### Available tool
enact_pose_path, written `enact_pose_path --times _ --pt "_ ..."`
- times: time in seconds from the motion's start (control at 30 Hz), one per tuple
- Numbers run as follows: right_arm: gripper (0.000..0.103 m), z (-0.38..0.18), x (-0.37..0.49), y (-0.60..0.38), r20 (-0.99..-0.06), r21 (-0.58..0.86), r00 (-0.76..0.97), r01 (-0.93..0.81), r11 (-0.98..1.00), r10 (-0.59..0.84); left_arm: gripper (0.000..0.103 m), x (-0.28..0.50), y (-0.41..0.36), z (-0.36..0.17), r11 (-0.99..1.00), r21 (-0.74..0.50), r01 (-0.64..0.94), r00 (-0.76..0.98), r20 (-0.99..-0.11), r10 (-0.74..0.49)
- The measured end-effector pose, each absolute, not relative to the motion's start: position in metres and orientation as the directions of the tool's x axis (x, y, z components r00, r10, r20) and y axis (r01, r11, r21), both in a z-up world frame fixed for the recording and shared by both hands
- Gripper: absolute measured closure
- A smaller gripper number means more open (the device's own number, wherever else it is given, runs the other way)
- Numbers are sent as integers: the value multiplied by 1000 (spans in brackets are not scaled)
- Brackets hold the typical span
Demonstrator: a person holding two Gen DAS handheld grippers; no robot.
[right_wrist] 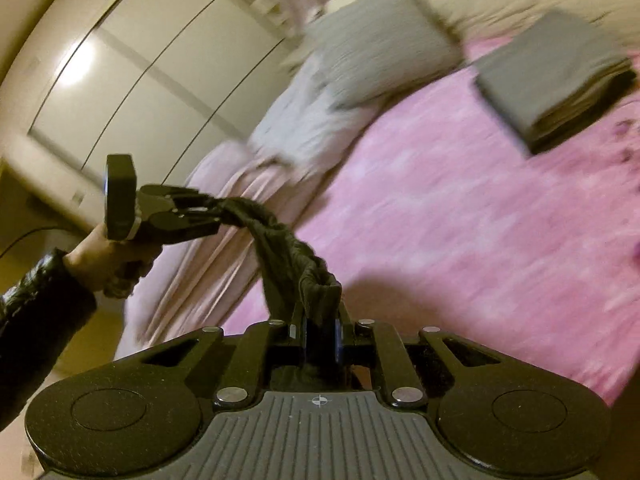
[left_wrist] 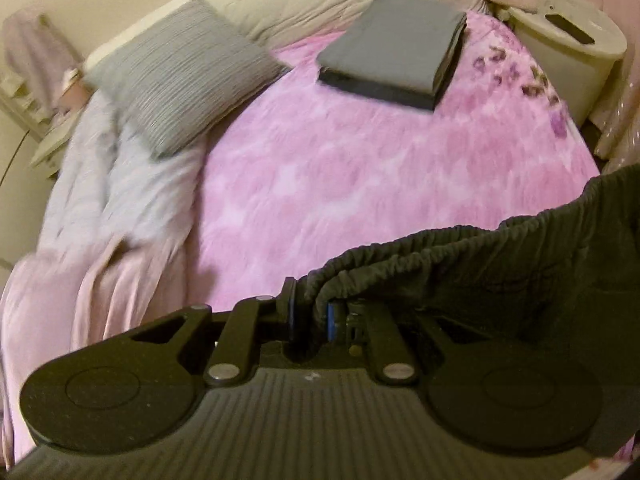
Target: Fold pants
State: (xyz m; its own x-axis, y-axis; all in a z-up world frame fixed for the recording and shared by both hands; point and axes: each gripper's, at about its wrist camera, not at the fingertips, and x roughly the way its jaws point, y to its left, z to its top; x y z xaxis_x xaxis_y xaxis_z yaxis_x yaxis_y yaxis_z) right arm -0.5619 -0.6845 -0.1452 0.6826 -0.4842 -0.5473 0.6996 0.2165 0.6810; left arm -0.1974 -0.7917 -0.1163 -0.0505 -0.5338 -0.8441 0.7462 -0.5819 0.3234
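Observation:
Dark pants (left_wrist: 500,264) with a gathered elastic waistband hang in the air above a pink bedspread (left_wrist: 360,184). My left gripper (left_wrist: 312,312) is shut on one end of the waistband. In the right wrist view my right gripper (right_wrist: 318,328) is shut on the other end of the waistband (right_wrist: 288,256), which stretches to the left gripper (right_wrist: 216,216) held by a hand (right_wrist: 96,260) in a black sleeve. The legs of the pants hang below, mostly out of sight.
A folded dark grey stack (left_wrist: 396,48) lies at the far side of the bed. A grey pillow (left_wrist: 180,80) and a pale blanket (left_wrist: 112,200) sit at the left. A white bin (left_wrist: 568,56) stands at the far right. Wardrobe doors (right_wrist: 140,68) line the wall.

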Motion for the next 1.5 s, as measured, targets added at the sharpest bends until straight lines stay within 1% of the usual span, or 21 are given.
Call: enact_pose_path --times 0.13,0.2,0.23,0.27,0.3,0.33,0.43,0.5,0.57,0.67,0.7,0.8,0.93,1.0,1.07,1.13,1.3,1.5 --pt "94 -153 -615 -748 -561 624 579 765 156 -592 91 -251 -866 -124 -599 314 736 -91 -832 -547" --pt "91 -164 -623 -773 -590 589 511 802 100 -625 81 -271 -906 -143 -569 300 765 -93 -823 -560" --pt "82 -177 -631 -791 -633 542 458 838 65 -624 77 -276 -920 -153 -552 282 785 -94 -826 -555" --pt "65 -185 -632 -802 -673 473 399 879 52 -623 72 -277 -932 -163 -521 261 813 -94 -823 -560" --pt "54 -192 -625 -810 -693 418 360 906 58 -624 72 -273 -936 -167 -504 239 830 -100 -826 -555" --pt "40 -198 -628 -816 -705 379 341 922 76 -622 72 -269 -938 -174 -479 217 851 -96 -831 -547" --pt "38 -213 -615 -813 -727 372 377 919 132 -574 71 -242 -913 -190 -436 190 880 -83 -841 -534" --pt "37 -228 -602 -810 -749 377 400 913 158 -527 70 -217 -885 -198 -388 193 901 -40 -855 -517" --pt "37 -236 -590 -792 -770 387 424 904 179 -478 68 -178 -844 -209 -304 172 937 6 -878 -479" --pt "37 -241 -556 -769 -794 401 457 889 220 -400 61 -123 -771 -221 -160 151 975 72 -905 -420" --pt "37 -241 -543 -760 -800 403 469 882 244 -373 59 -104 -745 -225 -109 153 982 98 -913 -397" --pt "37 -239 -499 -734 -810 414 509 848 332 -291 58 -54 -666 -237 35 187 982 188 -931 -314" --pt "37 -244 -440 -710 -822 399 533 789 466 -199 52 -1 -575 -253 186 215 959 254 -941 -223" --pt "37 -246 -412 -700 -827 379 537 752 539 -167 46 17 -543 -261 215 234 948 277 -940 -198" --pt "37 -248 -386 -687 -836 348 530 713 609 -142 42 38 -511 -273 224 250 942 291 -941 -173" --pt "37 -252 -358 -677 -846 315 518 673 669 -123 40 63 -481 -284 251 246 936 289 -945 -152" --pt "37 -265 -279 -657 -871 161 477 500 851 -116 39 118 -435 -311 352 153 923 227 -957 -180" --pt "37 -303 -188 -675 -895 -43 423 236 971 -142 39 162 -434 -359 374 -33 927 79 -957 -280"
